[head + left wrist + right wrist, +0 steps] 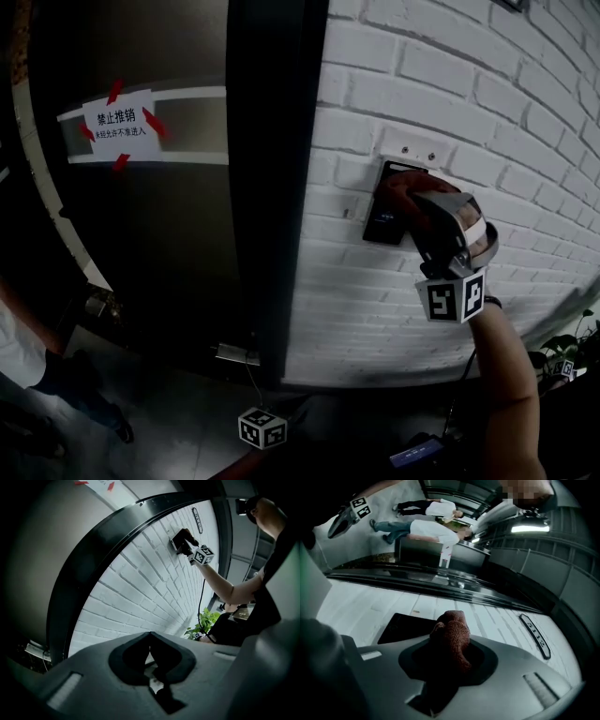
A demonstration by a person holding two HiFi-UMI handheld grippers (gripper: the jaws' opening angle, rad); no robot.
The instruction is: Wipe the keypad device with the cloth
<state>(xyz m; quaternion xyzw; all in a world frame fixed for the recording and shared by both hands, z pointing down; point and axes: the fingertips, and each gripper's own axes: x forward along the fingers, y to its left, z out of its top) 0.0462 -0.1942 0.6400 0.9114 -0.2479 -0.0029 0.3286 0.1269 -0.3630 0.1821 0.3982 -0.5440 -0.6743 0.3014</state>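
Nearest to us is our right gripper (417, 208), its jaws clamped on a bunched reddish-brown cloth (451, 639). The cloth sits over the upper right part of the black keypad device (382, 220), which is fixed to the white brick wall (450, 84) near a dark door frame (272, 187). The device's left part shows bare. Our left gripper (150, 641) hangs low, well apart from the device, its jaws together with nothing between them. A paper notice (119, 122) is taped to the dark door (169, 244) left of the frame.
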